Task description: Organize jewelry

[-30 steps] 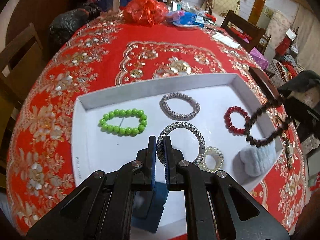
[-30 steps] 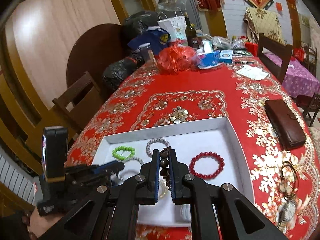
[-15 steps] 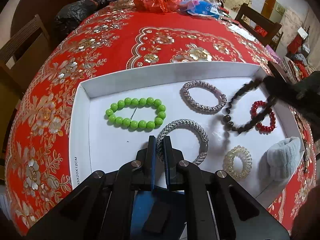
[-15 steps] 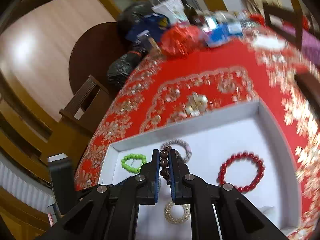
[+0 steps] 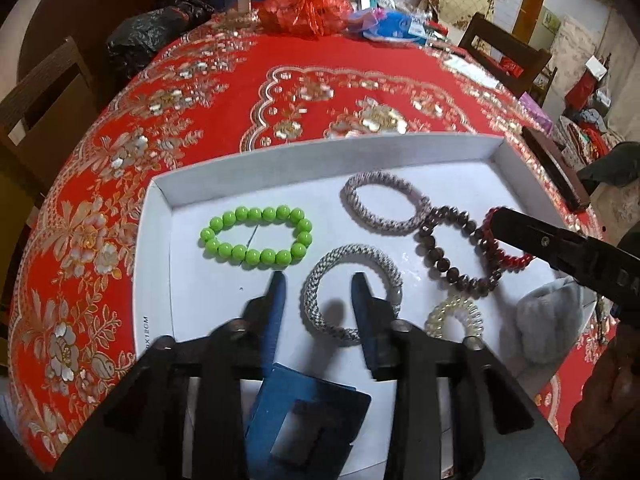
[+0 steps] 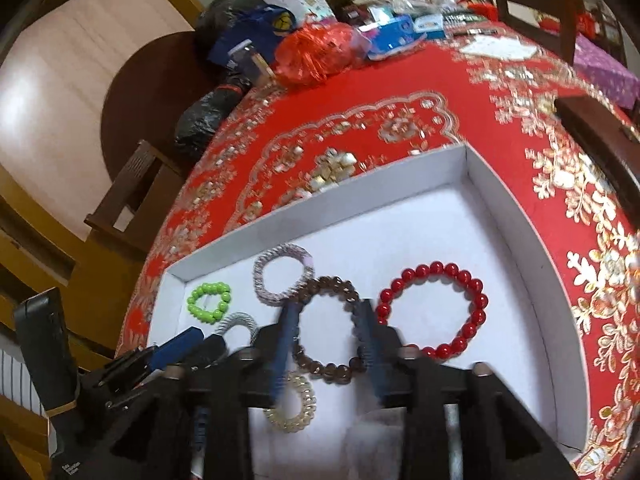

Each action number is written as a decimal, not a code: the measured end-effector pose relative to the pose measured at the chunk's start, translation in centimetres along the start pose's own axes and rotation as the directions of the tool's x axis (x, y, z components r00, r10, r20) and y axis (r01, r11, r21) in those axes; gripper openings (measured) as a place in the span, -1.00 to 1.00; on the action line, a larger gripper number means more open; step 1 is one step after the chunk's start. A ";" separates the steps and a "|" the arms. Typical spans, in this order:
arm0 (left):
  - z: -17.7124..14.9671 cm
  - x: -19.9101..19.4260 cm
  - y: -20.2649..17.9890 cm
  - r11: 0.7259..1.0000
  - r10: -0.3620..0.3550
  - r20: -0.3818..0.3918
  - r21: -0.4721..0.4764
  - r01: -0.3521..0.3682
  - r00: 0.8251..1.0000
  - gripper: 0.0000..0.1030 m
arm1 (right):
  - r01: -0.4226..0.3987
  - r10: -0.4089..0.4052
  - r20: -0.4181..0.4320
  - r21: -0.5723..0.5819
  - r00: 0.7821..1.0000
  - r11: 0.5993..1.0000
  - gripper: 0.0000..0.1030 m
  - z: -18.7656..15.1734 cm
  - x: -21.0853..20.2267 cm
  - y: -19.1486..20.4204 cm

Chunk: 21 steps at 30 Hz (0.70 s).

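Note:
A white shallow box (image 5: 332,158) (image 6: 320,204) on the red tablecloth holds several bracelets. My left gripper (image 5: 318,286) is open, its fingers astride the near silver braided bracelet (image 5: 352,294), which lies flat. My right gripper (image 6: 326,316) is open over the dark brown bead bracelet (image 6: 328,328) (image 5: 456,250), which lies in the box. Beside it lie a red bead bracelet (image 6: 434,310), a green bead bracelet (image 5: 256,240) (image 6: 210,302), a second silver braided bracelet (image 5: 384,202) (image 6: 282,280), a clear coil hair tie (image 5: 454,318) (image 6: 292,404) and a grey cloth (image 5: 548,328).
A dark wallet (image 6: 600,136) lies on the cloth right of the box. Red bags, boxes and a bottle (image 5: 304,8) crowd the table's far edge. Wooden chairs (image 5: 36,92) stand at the left and far right.
Both grippers have opened. The right one lowered and released the brown bead bracelet into the box between the silver and red bracelets; the left one let go of the near silver bracelet.

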<state>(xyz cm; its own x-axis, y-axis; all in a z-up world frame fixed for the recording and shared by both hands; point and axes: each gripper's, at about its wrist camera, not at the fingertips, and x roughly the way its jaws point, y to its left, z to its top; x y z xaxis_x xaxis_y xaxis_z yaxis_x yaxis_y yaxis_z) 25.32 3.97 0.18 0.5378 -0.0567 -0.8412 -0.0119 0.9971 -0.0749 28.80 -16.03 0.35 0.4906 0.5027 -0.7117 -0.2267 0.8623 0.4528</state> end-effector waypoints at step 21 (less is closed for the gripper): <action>-5.6 -15.0 -1.1 0.993 0.021 0.272 0.105 -0.052 0.962 0.67 | 0.238 -0.226 0.101 -0.134 0.969 0.962 0.62 -10.0 -14.2 1.8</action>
<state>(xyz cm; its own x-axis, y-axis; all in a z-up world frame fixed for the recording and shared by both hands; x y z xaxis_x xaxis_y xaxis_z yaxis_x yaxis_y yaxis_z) 12.56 3.42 9.85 0.7462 -0.0196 -0.6654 0.0487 0.9985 0.0251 12.95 -21.01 5.90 0.6119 0.2862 -0.7374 -0.2136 0.9574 0.1944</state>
